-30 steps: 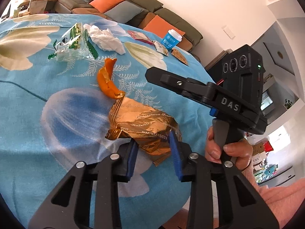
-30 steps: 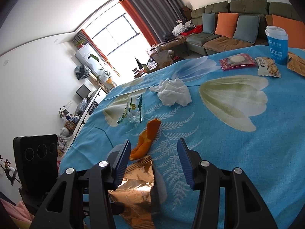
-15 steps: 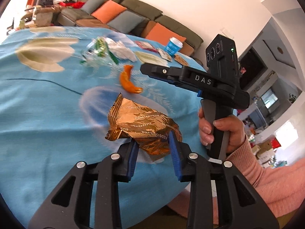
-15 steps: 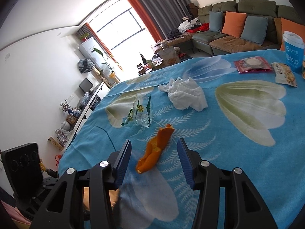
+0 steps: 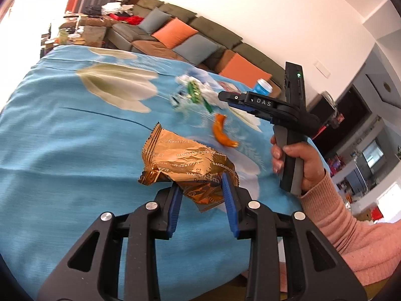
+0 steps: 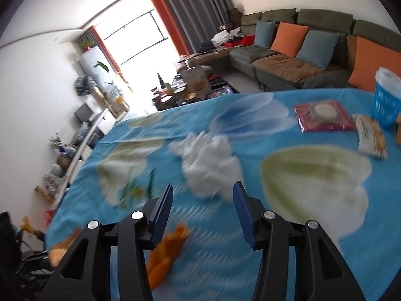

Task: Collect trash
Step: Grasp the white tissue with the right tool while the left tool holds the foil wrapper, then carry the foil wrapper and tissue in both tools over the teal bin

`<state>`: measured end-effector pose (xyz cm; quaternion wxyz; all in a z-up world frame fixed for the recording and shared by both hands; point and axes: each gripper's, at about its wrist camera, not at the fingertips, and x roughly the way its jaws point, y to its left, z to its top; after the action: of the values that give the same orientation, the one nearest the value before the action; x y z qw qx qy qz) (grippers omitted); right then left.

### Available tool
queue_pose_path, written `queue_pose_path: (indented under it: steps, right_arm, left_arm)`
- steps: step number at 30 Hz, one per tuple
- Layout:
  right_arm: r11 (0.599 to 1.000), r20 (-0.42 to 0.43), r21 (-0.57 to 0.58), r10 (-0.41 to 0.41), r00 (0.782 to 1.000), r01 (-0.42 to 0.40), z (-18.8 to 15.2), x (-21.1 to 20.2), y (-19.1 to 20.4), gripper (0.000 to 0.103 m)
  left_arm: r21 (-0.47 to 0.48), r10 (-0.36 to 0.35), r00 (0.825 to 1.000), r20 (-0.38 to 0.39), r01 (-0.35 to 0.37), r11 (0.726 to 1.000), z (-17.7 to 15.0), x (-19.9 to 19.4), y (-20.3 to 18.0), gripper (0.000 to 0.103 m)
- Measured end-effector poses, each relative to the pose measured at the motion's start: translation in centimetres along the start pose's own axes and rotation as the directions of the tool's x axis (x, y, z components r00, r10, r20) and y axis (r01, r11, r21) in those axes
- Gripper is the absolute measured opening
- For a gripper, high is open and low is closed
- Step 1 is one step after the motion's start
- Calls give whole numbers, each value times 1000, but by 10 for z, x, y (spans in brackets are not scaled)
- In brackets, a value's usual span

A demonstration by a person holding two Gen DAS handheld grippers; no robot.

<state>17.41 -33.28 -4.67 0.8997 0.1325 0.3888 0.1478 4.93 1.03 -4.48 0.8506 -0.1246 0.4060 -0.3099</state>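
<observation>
Left wrist view shows the left gripper (image 5: 200, 188) clamping a gold snack wrapper (image 5: 186, 165); the right gripper (image 6: 203, 210) hangs open-fingered above an orange peel (image 6: 165, 253)

Left tongs (image 5: 201, 184) clamped shut, right tongs (image 6: 202, 202) spread wide.

Green sofa (image 6: 295, 57), orange curtains (image 6: 160, 17), bright window (image 6: 135, 37).

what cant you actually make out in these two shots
- Left wrist view: the gold wrapper's lower edge sits behind the left gripper.
- Left wrist view: the clear wrapper is smeared by motion blur.
- Right wrist view: the orange peel is blurred and partly behind the right gripper.
- Right wrist view: the blue cup is cut off by the picture's edge.
</observation>
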Motion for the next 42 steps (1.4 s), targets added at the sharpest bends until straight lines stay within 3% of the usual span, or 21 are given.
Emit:
queue_pose_path:
  steps: [8,10,12,18,31,42]
  right_arm:
    - [998,-60,-11,-59,996,58,15,37,-2,48]
    - [998,-57,-11,-59,997,59,15,36,-4,40]
    - [999,-64,-10,-47,997,47,15,37,-4,25]
    - [999,-46,-31,-37,998,36,14,30,3,8]
    - [1000,58,-24,15,998,-14,12,-18,16,6]
    - [986,151,-86,158,976,-146,-2,-77,56,6]
  left_arm:
    - [-42,57,998,34,-56,998,0,-15,18,32]
    - [-53,66,997,40,-64,997,-1,-20,22,32]
    - [-65,75,996,46,-72,995,-1,-25,28,32]
    - [-80,100,993,64,-94,992,0,-33,39,32]
    - [-93,131,985,110,-121,988,-2,-59,48,32]
    - [-102,156,977,144,-142,985,-11,-82,50,32]
